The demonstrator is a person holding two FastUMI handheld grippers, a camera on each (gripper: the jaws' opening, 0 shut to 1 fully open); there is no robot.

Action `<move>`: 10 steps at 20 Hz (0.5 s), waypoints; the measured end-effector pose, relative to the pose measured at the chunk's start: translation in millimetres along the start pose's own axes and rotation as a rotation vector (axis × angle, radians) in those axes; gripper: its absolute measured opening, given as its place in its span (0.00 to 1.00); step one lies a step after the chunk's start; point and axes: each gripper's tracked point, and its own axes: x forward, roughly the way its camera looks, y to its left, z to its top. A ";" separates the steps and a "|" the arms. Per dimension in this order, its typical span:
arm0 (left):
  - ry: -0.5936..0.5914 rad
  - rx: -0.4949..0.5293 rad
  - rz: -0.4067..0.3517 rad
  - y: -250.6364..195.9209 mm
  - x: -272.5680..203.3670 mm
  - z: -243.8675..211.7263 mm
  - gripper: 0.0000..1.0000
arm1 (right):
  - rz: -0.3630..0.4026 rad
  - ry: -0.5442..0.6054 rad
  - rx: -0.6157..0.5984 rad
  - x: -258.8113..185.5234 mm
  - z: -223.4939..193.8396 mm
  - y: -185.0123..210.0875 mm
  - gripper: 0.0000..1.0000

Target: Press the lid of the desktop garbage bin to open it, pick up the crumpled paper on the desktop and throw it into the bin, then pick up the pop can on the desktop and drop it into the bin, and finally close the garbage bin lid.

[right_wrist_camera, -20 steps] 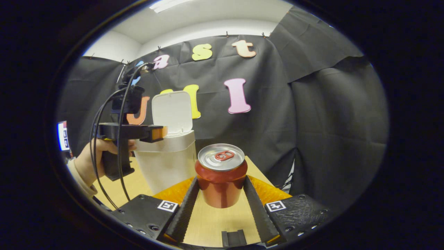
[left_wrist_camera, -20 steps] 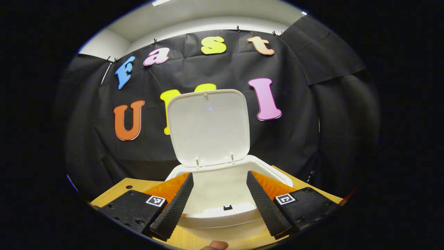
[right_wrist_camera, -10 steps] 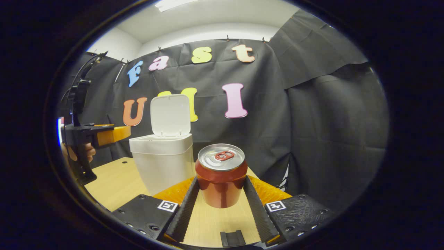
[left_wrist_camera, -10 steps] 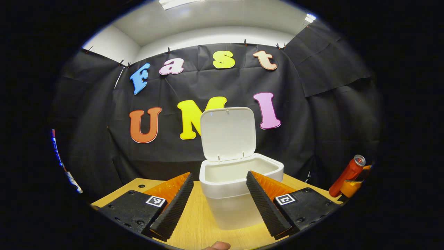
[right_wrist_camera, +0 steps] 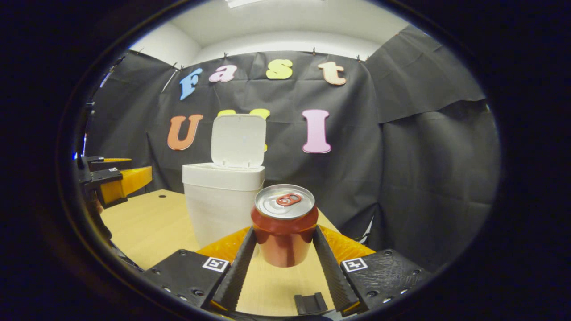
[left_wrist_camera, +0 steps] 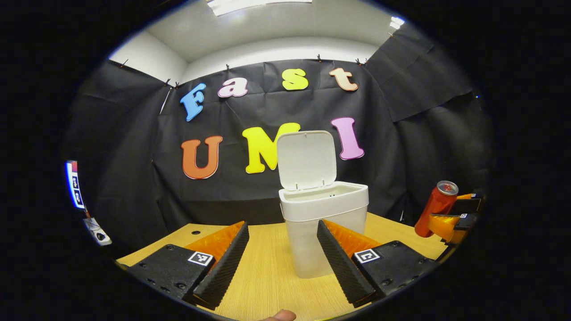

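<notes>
The right hand-held gripper (right_wrist_camera: 283, 249) is grasping the pop can (right_wrist_camera: 284, 225), with 1 finger pressed on each side of it. The can stands straight up between the fingers, near the bin (right_wrist_camera: 223, 203) and a bit to its right. The bin sits on the desk (right_wrist_camera: 147, 227) with its lid (right_wrist_camera: 237, 140) flipped up, so the top is open.

The left hand-held gripper (left_wrist_camera: 276, 261) is released, its 2 fingers wide apart with nothing between them. It points at the bin from a little way off.

The can is smooth and round, so it could slip out if the squeeze gets loose. If it is carried too low, it could bump the bin's rim and push the light bin over. If it is let go too early, it could fall on the desk and roll away. It could also knock the lid and make it drop shut.
</notes>
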 end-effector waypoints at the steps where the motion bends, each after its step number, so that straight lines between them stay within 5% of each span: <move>1: 0.004 -0.007 0.011 6.8 -4.4 -4.7 0.99 | 0.007 -0.011 -0.003 -1.9 5.0 5.0 0.77; 10: 0.015 -0.041 0.030 36.2 -19.3 -30.9 0.99 | 0.096 -0.075 -0.028 -5.1 76.1 42.2 0.78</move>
